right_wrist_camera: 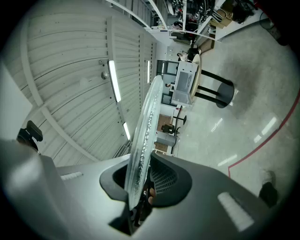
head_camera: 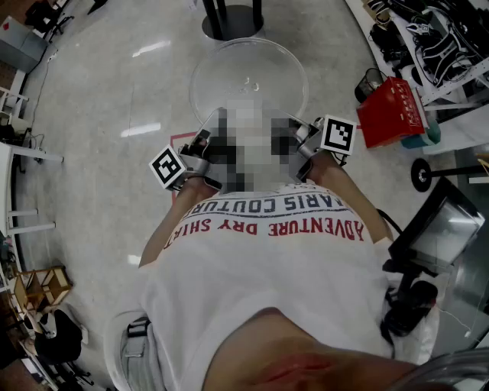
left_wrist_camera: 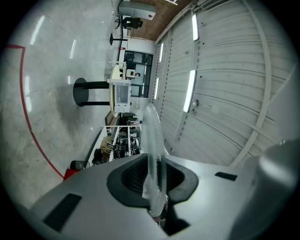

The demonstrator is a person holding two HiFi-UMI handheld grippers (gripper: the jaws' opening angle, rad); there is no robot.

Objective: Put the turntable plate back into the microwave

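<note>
The turntable plate [head_camera: 248, 80] is a clear round glass disc, held level above the grey floor in front of the person. My left gripper [head_camera: 200, 149] grips its near-left rim and my right gripper [head_camera: 306, 137] its near-right rim. In the left gripper view the plate [left_wrist_camera: 152, 140] shows edge-on, clamped between the jaws of the left gripper [left_wrist_camera: 154, 187]. The right gripper view shows the plate [right_wrist_camera: 147, 117] edge-on too, pinched by the right gripper [right_wrist_camera: 140, 187]. A white boxy appliance [right_wrist_camera: 185, 82], perhaps the microwave, stands on a pedestal table ahead.
The table's black pedestal base [head_camera: 231, 19] sits on the floor just beyond the plate. A red bag [head_camera: 390, 111] stands to the right beside cluttered benches. A dark monitor [head_camera: 439, 229] is at near right. Red tape [left_wrist_camera: 33, 136] marks the floor.
</note>
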